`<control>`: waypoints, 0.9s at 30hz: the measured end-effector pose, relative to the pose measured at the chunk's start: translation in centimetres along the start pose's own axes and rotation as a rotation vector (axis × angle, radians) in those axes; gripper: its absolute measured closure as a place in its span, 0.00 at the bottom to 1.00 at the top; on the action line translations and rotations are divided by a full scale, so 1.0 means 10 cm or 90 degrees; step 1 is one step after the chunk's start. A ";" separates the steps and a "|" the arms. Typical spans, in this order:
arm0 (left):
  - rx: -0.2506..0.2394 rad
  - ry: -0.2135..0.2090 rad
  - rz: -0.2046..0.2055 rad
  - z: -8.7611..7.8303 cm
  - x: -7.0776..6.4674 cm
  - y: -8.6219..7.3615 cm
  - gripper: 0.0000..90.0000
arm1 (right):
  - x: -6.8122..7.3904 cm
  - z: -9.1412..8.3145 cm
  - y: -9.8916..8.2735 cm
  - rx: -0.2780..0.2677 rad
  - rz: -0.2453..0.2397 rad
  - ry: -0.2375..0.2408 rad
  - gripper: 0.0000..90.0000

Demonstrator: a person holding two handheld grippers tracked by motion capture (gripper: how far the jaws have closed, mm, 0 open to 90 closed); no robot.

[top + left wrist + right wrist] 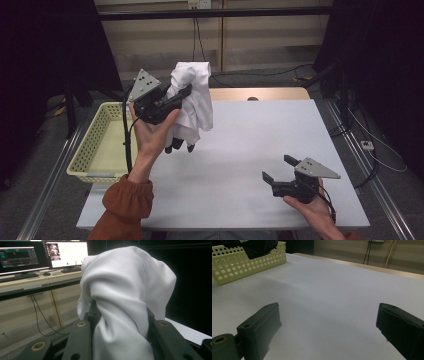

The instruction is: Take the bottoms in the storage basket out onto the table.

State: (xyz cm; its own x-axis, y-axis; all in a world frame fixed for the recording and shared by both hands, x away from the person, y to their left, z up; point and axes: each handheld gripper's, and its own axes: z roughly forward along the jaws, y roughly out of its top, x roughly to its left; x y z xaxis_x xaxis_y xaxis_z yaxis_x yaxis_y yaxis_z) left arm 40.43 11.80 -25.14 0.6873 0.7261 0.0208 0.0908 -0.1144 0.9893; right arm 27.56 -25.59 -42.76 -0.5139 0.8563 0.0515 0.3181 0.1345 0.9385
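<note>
White cloth lifted, basket not yet reached.
The left gripper (184, 95) pinched the white cloth (192, 100) above the table (250, 150); the basket (95, 145) sat at eight o'clock; the right gripper (277, 170) rested spread.

White cloth (192, 95); pale yellow perforated basket (92, 145); white table (240, 150).

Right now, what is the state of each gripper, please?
Left gripper: shut on the white cloth, lifted above the table.
Right gripper: open, holding nothing.
</note>
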 end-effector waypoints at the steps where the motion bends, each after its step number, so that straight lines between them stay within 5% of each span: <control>1: 0.000 0.000 0.000 0.02 -0.01 0.00 0.72 | 0.00 0.00 0.00 -0.001 0.003 0.000 0.06; 10: 0.008 -0.016 -0.026 0.20 -0.09 -0.05 0.72 | 0.00 0.00 0.00 -0.001 0.003 0.000 0.06; 27: 0.028 -0.030 -0.035 0.52 -0.17 -0.06 0.72 | 0.00 -0.02 0.00 -0.001 0.001 0.000 0.06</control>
State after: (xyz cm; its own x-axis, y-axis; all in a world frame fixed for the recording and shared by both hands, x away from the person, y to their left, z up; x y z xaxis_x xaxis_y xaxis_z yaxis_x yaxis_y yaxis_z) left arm 42.95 7.14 -26.53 0.7134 0.6996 -0.0411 0.1606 -0.1061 0.9813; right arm 27.42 -25.67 -42.75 -0.5134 0.8566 0.0524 0.3179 0.1331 0.9388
